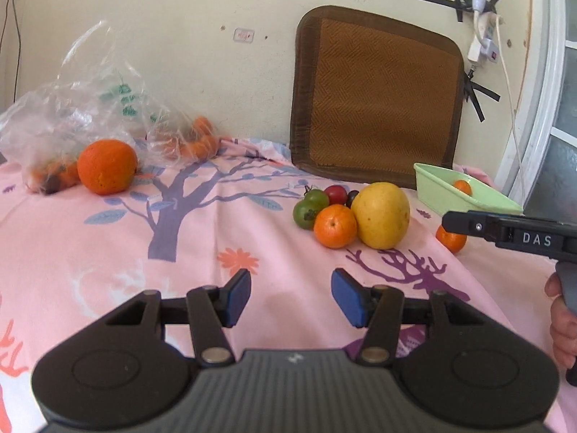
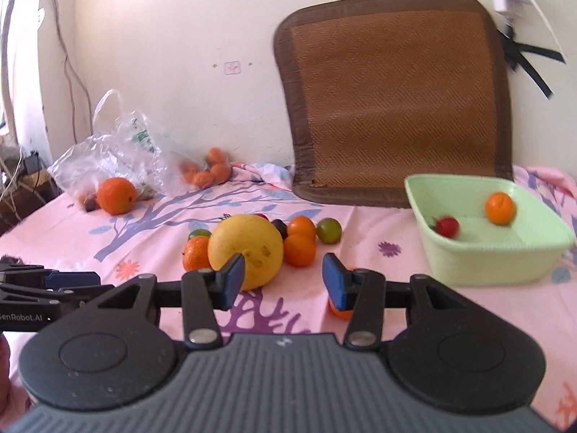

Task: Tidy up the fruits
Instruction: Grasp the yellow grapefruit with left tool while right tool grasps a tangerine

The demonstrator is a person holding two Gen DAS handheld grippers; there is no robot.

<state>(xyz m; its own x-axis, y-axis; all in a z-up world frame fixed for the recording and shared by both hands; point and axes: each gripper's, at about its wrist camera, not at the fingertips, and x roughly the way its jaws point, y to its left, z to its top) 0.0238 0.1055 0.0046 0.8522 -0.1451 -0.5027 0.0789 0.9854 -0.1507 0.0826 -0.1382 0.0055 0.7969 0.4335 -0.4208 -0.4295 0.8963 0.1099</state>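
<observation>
Fruit sits clustered mid-cloth around a yellow grapefruit [image 2: 246,250]; the green basket [image 2: 468,259], far right, already holds two, presumably the sorting target. Left gripper [image 1: 291,297] and right gripper [image 2: 281,277] hover parted, empty.

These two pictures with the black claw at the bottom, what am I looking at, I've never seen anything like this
A person holds two hand-held grippers, each carrying a camera that looks along its fingers. One picture looks out over the left gripper, the other over the right gripper. Both stand open and hold nothing. Ahead, on a pink printed cloth, lie a big yellow fruit, small oranges and tomatoes. A green basket already holds an orange and a red tomato. A plastic bag lies farther back.
</observation>
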